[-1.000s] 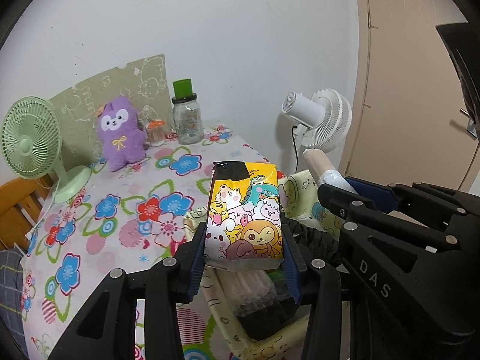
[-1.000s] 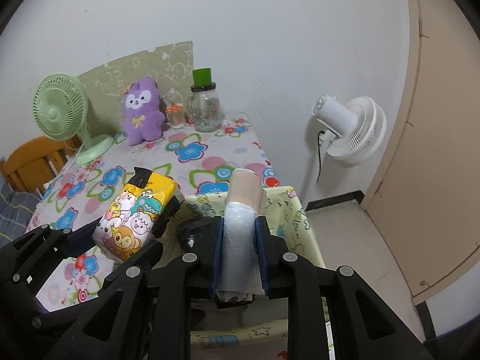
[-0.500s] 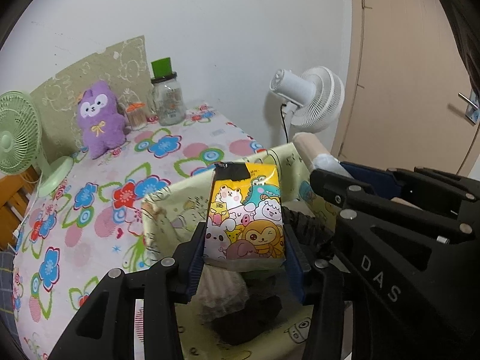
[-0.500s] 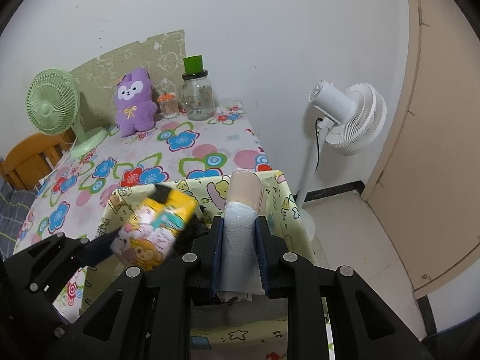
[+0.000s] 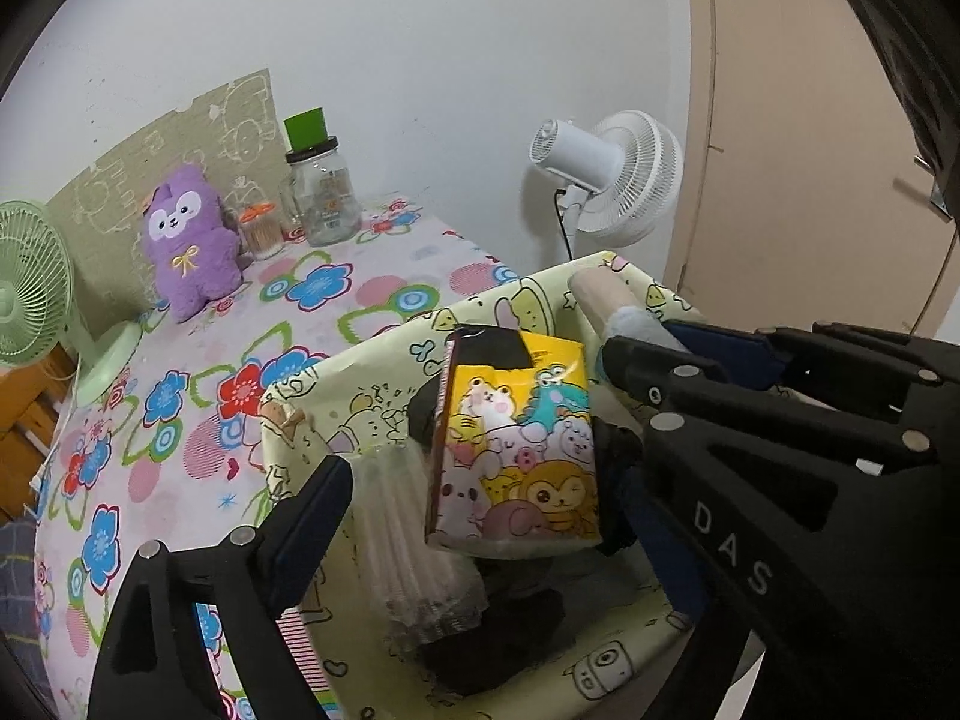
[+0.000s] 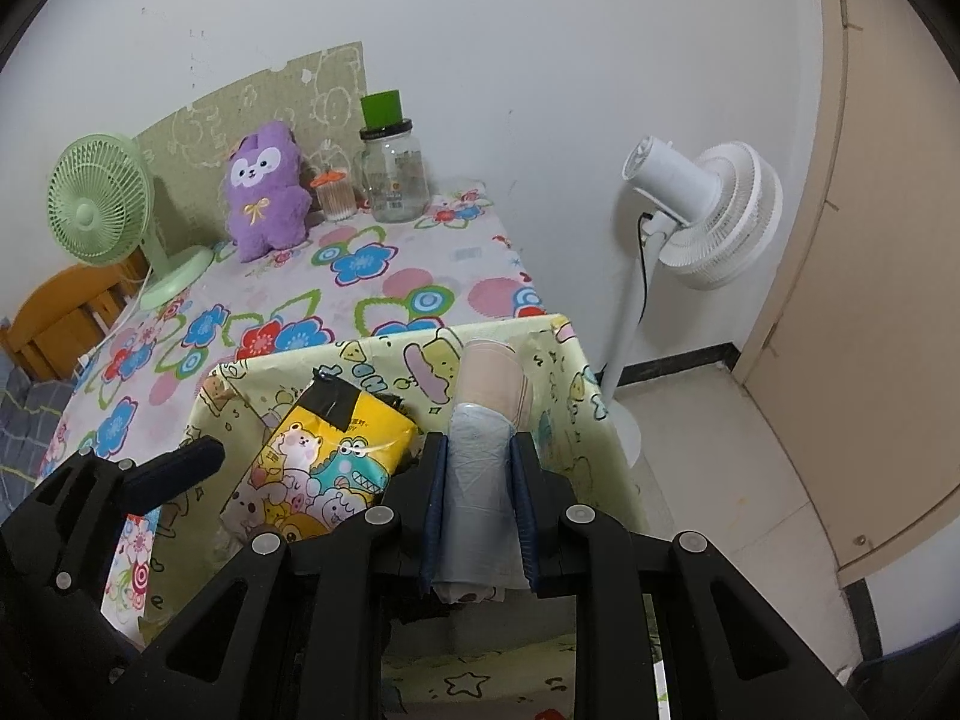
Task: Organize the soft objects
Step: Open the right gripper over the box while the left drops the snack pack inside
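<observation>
A yellow tissue pack (image 5: 522, 450) with cartoon animals lies tilted over the open top of a pale yellow cartoon-print fabric bin (image 5: 372, 360). My left gripper (image 5: 480, 492) straddles the pack and its jaws are opening. The left finger (image 5: 318, 498) stands well clear of the pack, and the right finger is mostly hidden behind it. In the right wrist view the tissue pack (image 6: 318, 468) leans inside the bin (image 6: 390, 348). My right gripper (image 6: 477, 450) is shut on a pale blue and beige roll (image 6: 480, 480), held over the bin's right side.
The bin also holds a clear pack of white sticks (image 5: 402, 540) and dark items. On the floral tablecloth (image 6: 372, 276) behind stand a purple plush (image 6: 264, 192), a glass jar (image 6: 393, 180) and a green fan (image 6: 102, 204). A white floor fan (image 6: 708, 222) and a door are at the right.
My left jaws have spread wide off the tissue pack, which now tilts into the bin. Both grippers have sunk closer to the bin. The right grip on the roll is unchanged.
</observation>
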Tool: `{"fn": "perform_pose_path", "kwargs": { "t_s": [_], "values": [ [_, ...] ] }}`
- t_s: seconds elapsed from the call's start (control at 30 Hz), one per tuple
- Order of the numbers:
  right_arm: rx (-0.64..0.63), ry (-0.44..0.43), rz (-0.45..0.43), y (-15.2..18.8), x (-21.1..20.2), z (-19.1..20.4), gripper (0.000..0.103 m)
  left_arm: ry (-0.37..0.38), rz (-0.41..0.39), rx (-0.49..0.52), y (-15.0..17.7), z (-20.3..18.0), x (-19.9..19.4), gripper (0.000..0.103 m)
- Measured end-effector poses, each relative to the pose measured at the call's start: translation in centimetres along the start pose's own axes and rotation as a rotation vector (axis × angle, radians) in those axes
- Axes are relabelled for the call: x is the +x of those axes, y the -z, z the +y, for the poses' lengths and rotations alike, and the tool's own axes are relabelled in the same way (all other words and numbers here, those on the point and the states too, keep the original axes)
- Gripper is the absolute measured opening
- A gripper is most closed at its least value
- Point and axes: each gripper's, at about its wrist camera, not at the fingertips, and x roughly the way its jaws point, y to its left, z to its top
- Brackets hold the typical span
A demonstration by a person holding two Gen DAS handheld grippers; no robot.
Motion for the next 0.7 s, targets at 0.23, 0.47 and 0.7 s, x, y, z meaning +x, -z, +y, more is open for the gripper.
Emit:
{"fn": "perform_pose_path", "kwargs": {
  "t_s": [0.23,0.47,0.7],
  "values": [
    [0.008,0.004,0.032,0.2,0.7,0.2,0.053,-0.015,0.002,0.012,0.3,0.1,0.0,0.095],
    [0.035,0.026,-0.013,0.4,-0.6,-0.3,0.069,0.011,-0.029,0.025,0.5,-0.3,-0.7,0.087],
    [0.039,0.032,-0.019,0.8,-1.4,-0.5,0.069,0.051,-0.015,0.033,0.9,-0.8,-0.9,0.056]
  ]
}}
